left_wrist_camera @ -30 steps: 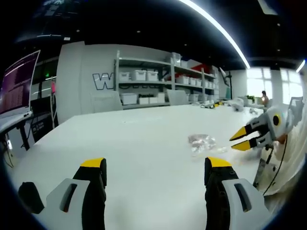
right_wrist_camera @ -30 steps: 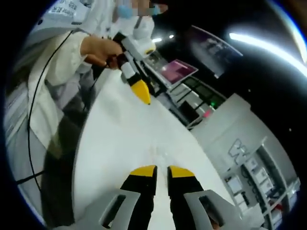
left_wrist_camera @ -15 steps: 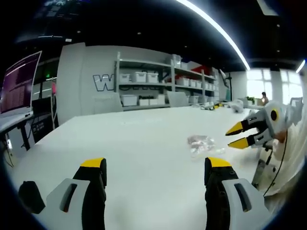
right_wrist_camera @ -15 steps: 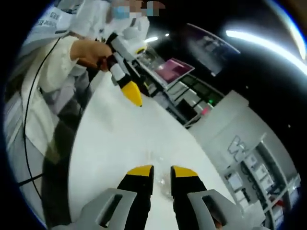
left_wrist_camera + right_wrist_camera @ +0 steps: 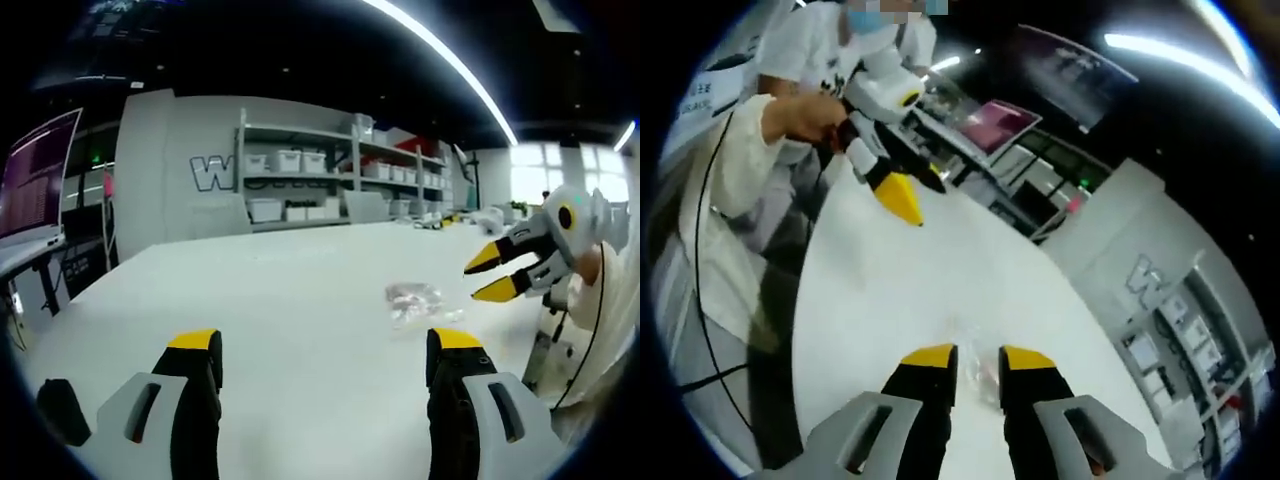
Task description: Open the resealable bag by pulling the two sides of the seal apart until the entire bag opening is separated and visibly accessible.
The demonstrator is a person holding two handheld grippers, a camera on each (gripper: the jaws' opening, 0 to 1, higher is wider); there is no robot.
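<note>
**Grippers apart, bag flat on the desk**

Left gripper point(image 5: 325, 350) stands with its yellow-tipped jaws wide apart, nothing between them, low over the white desk point(image 5: 250, 290). In the left gripper view the bag point(image 5: 412, 297) lies flat on the desk ahead and to the right of those jaws, well apart from them. It is clear and crumpled, with something pale pinkish inside; whether its seal is closed cannot be told. The right gripper point(image 5: 487, 272) comes in from the right edge of that view, its two yellow tips parted and pointing toward the bag, near it but not touching. A hand point(image 5: 588, 268) holds it, with a pale sleeve point(image 5: 610, 330) and a dark cable hanging below.

In the right gripper view the right gripper point(image 5: 977, 355) shows its jaws open by a narrow gap, holding nothing. The bag point(image 5: 977, 360) shows as a faint clear patch on the desk point(image 5: 870, 290) just past and between the tips; contact cannot be made out. Farther up the desk the left gripper point(image 5: 898, 198) points down toward the surface, held by the person's hand point(image 5: 800, 115), sleeve draped beside it.

Behind the desk in the left gripper view stand shelves point(image 5: 340, 180) with white bins, a grey wall with a large letter, a screen point(image 5: 35, 180) at the left, and a bright ceiling strip light point(image 5: 440, 55).
</note>
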